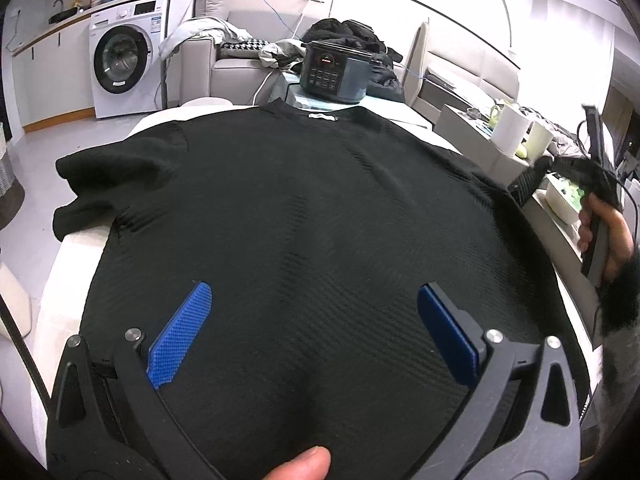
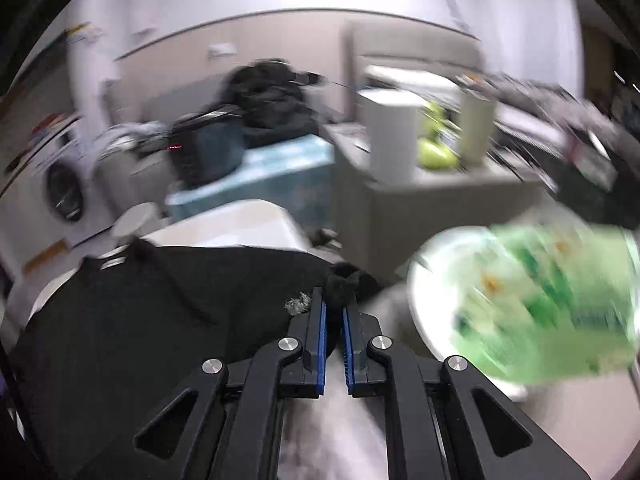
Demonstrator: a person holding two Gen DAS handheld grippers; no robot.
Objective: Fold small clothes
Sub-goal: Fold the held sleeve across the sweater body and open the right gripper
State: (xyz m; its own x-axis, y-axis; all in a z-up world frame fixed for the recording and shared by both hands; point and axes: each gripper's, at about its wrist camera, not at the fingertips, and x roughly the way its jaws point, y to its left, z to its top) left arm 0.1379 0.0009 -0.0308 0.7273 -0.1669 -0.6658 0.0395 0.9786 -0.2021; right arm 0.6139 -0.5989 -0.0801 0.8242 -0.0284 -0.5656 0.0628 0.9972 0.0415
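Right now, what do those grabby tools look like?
Each tool, left and right, has black angular finger frames with triangular cut-outs, silver round pins at the joints and bumpy blue pads. A thin black cable hangs by the right one's handle.

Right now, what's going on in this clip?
A person is folding a black T-shirt spread flat on a white table, with a handheld gripper in each hand. The left gripper hovers wide open over the shirt's lower part, gripping nothing. The right gripper is shut on a bunch of the shirt's fabric at its right edge; that view is blurred. No fold is visible in the shirt yet.
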